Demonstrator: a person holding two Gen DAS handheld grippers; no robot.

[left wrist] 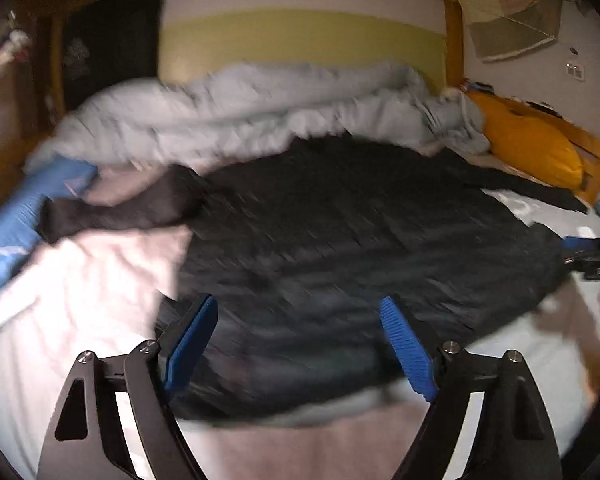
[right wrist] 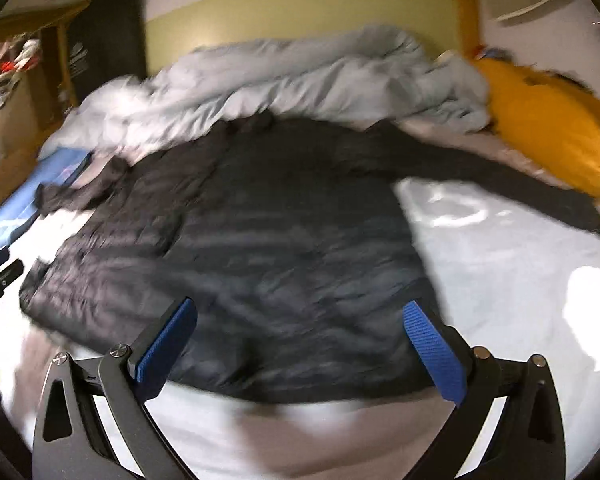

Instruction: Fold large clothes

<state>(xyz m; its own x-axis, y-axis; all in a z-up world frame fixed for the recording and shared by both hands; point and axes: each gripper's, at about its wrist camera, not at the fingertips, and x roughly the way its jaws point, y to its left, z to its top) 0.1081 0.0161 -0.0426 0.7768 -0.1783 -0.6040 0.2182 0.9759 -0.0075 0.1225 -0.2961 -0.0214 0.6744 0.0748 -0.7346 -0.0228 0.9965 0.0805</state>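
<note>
The left gripper (left wrist: 300, 328) has its blue pads (left wrist: 192, 344) spread wide, with nothing between them. It hangs above the near hem of the jacket (left wrist: 340, 232). The right gripper (right wrist: 300, 332) is just as wide and just as bare, poised over the same hem. The dark jacket (right wrist: 240, 232) lies flat on the pale sheet (right wrist: 500, 280) of the bed. One sleeve (right wrist: 520, 184) stretches out toward the yellow pillow (right wrist: 548, 144); the other sleeve (right wrist: 76, 192) is bunched near a blue cloth (right wrist: 16, 208). Behind the jacket a grey duvet (right wrist: 280, 76) is heaped along the wall. Both views are blurred, so the fabric's detail is lost.
</note>
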